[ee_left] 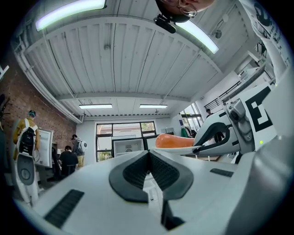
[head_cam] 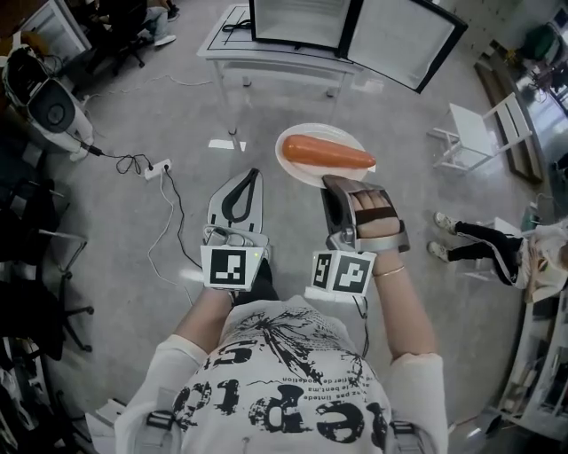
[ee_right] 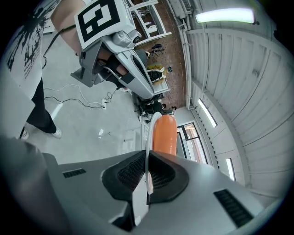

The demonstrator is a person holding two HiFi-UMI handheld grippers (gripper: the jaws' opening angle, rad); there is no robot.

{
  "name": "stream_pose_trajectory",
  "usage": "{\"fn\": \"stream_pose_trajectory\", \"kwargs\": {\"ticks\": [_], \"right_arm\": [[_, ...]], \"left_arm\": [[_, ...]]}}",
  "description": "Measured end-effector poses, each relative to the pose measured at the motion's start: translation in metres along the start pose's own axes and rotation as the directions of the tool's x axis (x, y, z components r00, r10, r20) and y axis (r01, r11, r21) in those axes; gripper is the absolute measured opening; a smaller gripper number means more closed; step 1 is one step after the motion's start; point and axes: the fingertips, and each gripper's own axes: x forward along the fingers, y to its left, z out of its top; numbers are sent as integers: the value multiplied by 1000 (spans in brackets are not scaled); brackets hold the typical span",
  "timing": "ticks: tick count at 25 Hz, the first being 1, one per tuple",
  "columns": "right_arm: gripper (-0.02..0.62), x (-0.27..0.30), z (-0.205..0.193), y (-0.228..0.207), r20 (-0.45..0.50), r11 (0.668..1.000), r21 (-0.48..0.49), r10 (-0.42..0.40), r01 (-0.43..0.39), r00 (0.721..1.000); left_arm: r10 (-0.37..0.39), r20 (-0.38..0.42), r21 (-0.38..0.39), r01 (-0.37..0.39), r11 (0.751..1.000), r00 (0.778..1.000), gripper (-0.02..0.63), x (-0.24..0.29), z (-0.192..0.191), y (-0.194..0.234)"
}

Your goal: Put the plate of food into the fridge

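Observation:
A white plate (head_cam: 287, 166) carries a long orange piece of food (head_cam: 327, 153). My right gripper (head_cam: 334, 181) is shut on the plate's near rim and holds it roughly level above the floor. In the right gripper view the rim (ee_right: 148, 137) runs edge-on between the closed pads (ee_right: 158, 176), with the food (ee_right: 164, 133) beyond. My left gripper (head_cam: 255, 174) hangs beside it on the left, shut and empty. The left gripper view shows its pads (ee_left: 133, 172) meeting, with the plate (ee_left: 183, 148) and food (ee_left: 173, 140) off to the right. Ahead, the fridge (head_cam: 297, 19) stands with its door (head_cam: 406, 35) swung open.
The fridge rests on a white table (head_cam: 266, 55). A power strip with cables (head_cam: 158, 167) lies on the floor to the left. A white rack (head_cam: 484, 133) and a person's legs (head_cam: 470, 239) are at the right; dark chairs (head_cam: 35, 257) line the left edge.

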Motion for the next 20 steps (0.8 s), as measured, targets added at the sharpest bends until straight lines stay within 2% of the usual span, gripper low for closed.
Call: {"fn": "stream_pose_trajectory", "kwargs": {"ticks": [7, 12, 20], "right_arm": [[17, 111, 15, -43, -11, 1000, 4, -10, 10, 1000], [17, 184, 19, -75, -47, 999, 11, -44, 44, 998], [17, 258, 14, -94, -77, 1000, 5, -23, 24, 997]], "left_arm": [[-55, 16, -6, 56, 998, 998, 6, 96, -12, 76], [-86, 50, 23, 85, 996, 995, 6, 154, -20, 125], [-129, 33, 8, 129, 992, 991, 6, 216, -44, 157]]}}
